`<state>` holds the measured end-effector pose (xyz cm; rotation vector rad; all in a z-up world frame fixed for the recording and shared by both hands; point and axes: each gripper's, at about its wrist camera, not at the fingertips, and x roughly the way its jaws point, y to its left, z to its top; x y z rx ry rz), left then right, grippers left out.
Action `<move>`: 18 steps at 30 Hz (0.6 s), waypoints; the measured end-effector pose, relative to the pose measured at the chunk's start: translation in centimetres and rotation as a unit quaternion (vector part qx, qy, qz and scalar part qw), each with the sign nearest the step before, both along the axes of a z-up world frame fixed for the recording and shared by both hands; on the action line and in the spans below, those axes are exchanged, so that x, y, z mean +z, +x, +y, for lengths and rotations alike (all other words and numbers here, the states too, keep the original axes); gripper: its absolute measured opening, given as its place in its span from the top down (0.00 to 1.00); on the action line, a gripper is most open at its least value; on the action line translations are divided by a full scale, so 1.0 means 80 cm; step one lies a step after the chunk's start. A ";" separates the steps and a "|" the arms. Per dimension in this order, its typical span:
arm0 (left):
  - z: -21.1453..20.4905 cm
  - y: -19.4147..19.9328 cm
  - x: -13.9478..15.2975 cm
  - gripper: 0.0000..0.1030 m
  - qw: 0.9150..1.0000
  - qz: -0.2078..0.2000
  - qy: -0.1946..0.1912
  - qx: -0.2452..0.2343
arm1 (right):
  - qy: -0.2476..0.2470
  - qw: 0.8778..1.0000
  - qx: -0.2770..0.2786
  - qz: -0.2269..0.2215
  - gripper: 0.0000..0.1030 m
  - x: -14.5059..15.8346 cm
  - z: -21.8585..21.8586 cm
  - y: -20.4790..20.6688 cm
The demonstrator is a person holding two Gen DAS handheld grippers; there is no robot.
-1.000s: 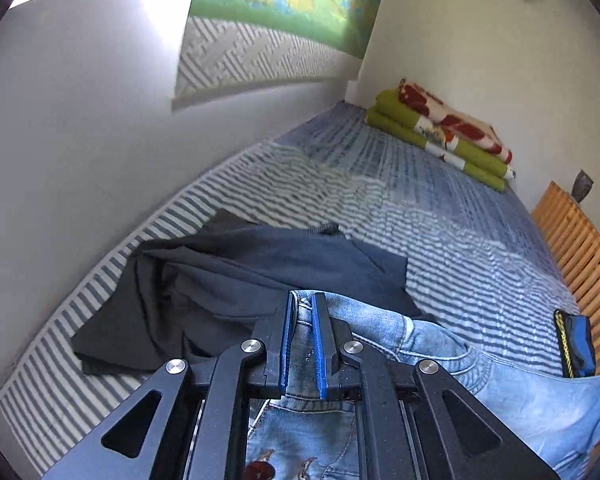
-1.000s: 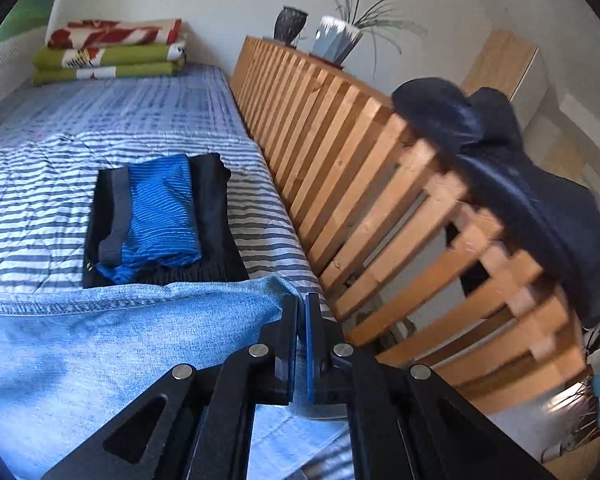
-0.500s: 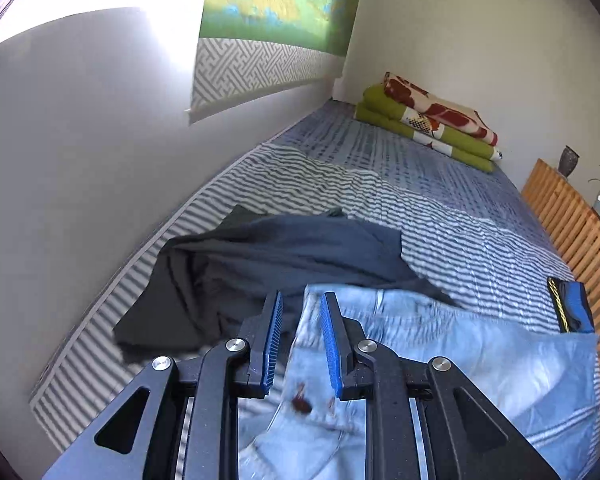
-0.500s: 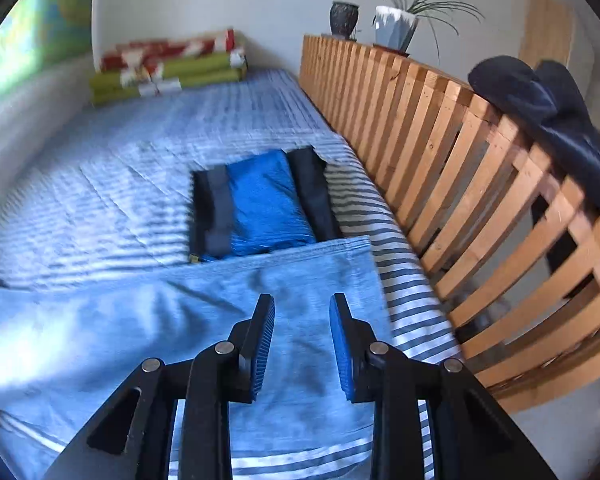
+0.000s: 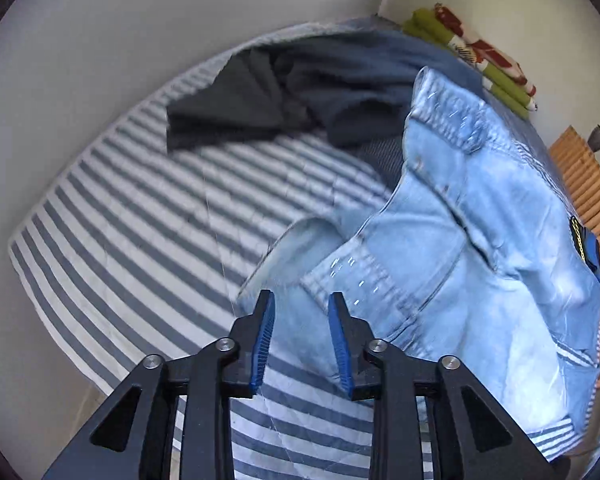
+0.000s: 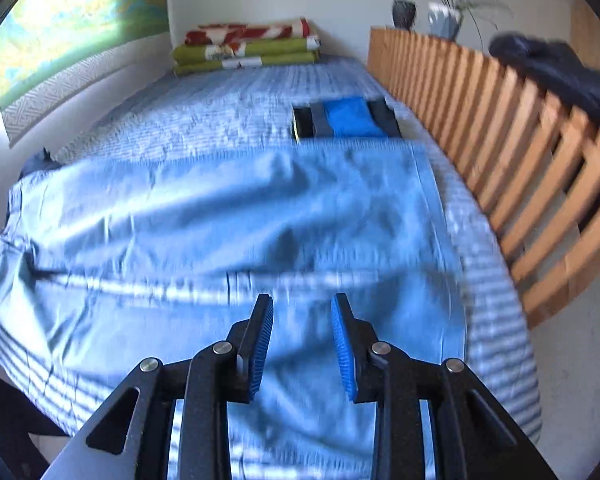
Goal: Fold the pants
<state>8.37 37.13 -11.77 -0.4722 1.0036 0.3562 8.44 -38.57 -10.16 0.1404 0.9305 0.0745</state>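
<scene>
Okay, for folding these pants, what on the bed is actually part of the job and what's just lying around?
Part of the job:
light blue jeans
left gripper, open
right gripper, open

Just lying around:
dark garment
folded blue and black clothing
stacked green and red blankets
plant pots
</scene>
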 end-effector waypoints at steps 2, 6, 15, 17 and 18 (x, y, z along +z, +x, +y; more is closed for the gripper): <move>0.004 -0.008 -0.018 0.54 1.000 0.003 -0.010 0.012 | 0.008 0.999 -0.025 0.028 0.73 -0.022 -0.015 -0.023; 0.008 -0.011 -0.046 0.44 0.998 0.006 -0.052 0.023 | 0.037 0.992 -0.091 0.074 0.73 -0.062 -0.055 -0.065; -0.001 -0.001 -0.068 0.69 0.997 -0.002 -0.072 0.026 | 0.018 0.994 0.086 0.072 0.61 -0.058 0.059 -0.063; -0.001 0.003 -0.065 0.87 0.997 -0.001 -0.068 0.028 | -0.016 0.987 0.143 0.075 0.60 -0.062 0.107 -0.054; 0.000 0.005 -0.063 0.90 0.997 0.000 -0.067 0.033 | -0.036 0.983 0.165 0.077 0.59 -0.065 0.127 -0.049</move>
